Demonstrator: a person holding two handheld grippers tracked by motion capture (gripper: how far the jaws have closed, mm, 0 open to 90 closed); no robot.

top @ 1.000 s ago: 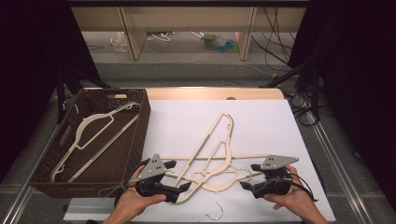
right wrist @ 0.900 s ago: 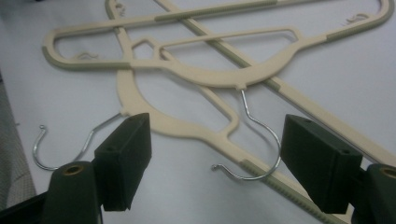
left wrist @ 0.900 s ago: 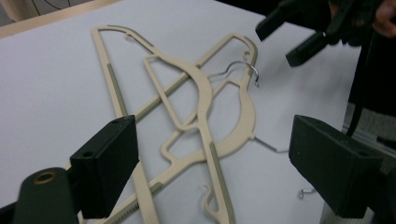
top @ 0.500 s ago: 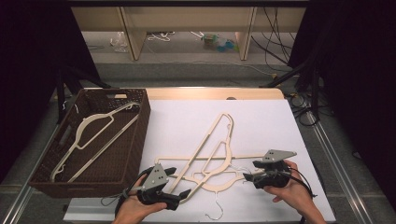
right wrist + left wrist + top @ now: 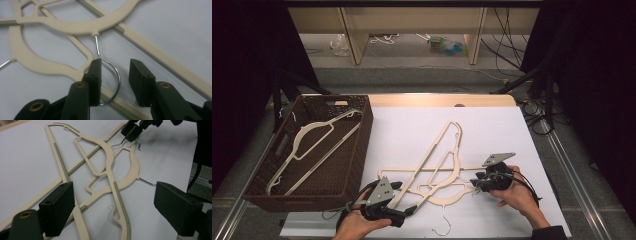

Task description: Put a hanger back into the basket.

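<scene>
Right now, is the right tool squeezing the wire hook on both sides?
Apart on one side. In the right gripper view the right tool, jaws just closing, has the wire hook between them; bare table shows between hook and right-hand pad, so no squeeze yet.

Light pours down from overhead onto the white sheet (image 5: 412,130), bright and even, while everything around the sheet sinks into near-black. The high view is soft and grainy. Up close, the jaws blur at the bottom edge, and a soft shadow falls on the sheet beneath the right gripper (image 5: 136,130).
</scene>
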